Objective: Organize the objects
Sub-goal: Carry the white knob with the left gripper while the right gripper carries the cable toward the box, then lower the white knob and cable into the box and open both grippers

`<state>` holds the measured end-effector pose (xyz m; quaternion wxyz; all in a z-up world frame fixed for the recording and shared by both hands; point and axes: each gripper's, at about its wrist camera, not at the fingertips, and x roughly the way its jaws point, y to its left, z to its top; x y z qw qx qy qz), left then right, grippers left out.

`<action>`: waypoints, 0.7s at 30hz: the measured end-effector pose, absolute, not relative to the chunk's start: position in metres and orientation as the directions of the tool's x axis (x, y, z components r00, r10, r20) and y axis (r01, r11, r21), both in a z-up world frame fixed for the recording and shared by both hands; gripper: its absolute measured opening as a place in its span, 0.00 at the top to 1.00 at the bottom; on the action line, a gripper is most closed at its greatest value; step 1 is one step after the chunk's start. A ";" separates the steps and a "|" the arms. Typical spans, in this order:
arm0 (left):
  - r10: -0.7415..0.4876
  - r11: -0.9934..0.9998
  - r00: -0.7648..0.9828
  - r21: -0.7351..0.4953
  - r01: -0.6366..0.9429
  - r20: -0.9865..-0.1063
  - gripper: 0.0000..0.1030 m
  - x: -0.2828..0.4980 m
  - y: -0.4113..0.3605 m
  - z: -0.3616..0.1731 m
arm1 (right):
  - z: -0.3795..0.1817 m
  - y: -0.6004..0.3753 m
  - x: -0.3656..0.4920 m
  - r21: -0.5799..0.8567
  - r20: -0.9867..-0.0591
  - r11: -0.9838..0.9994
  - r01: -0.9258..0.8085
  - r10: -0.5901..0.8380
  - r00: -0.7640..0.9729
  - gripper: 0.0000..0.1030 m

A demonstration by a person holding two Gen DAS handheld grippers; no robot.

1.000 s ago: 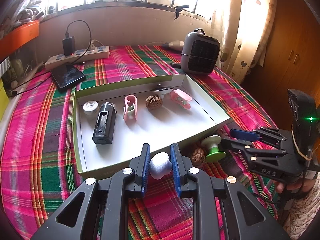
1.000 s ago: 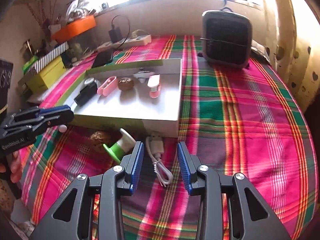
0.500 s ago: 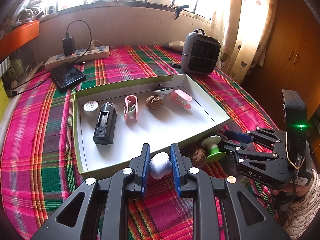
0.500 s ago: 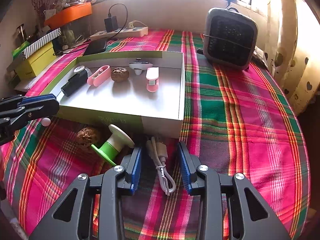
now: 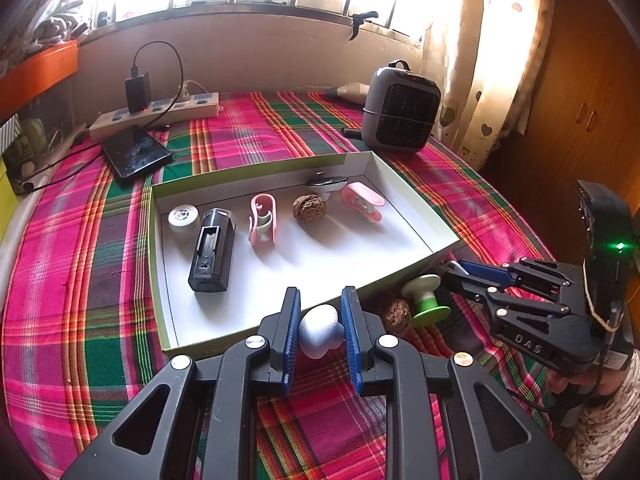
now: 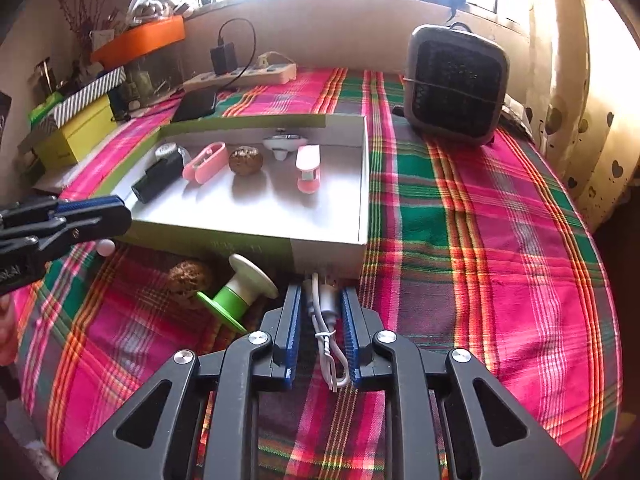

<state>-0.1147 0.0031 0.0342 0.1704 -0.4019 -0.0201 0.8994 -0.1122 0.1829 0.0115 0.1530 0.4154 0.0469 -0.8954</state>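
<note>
My left gripper is shut on a small pale blue-white rounded object, held just in front of the near wall of the shallow white box. The box holds a black device, a white cap, two pink clips, a walnut and a white disc. My right gripper is open, its fingers on either side of a white USB cable lying on the cloth by the box corner. A second walnut and a green-and-white spool lie left of it.
A grey fan heater stands at the back right. A power strip with a charger and a black phone lie at the back left. Boxes and an orange bin line the left edge. The plaid cloth covers the table.
My right gripper has moved forward and down, so the USB cable now lies between its fingers. My left gripper has stayed put with the rounded object.
</note>
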 end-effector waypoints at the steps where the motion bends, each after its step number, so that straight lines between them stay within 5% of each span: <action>1: 0.323 -0.941 -0.620 -0.173 -0.291 -0.715 0.82 -0.115 0.002 0.035 | 0.014 0.185 -0.112 0.055 -0.754 -0.950 0.308 -0.242 -0.611 0.81; 21: 0.337 -0.938 -0.612 -0.197 -0.286 -0.716 0.82 -0.141 0.000 0.044 | 0.052 0.172 -0.137 0.089 -0.720 -0.942 0.323 -0.286 -0.632 0.81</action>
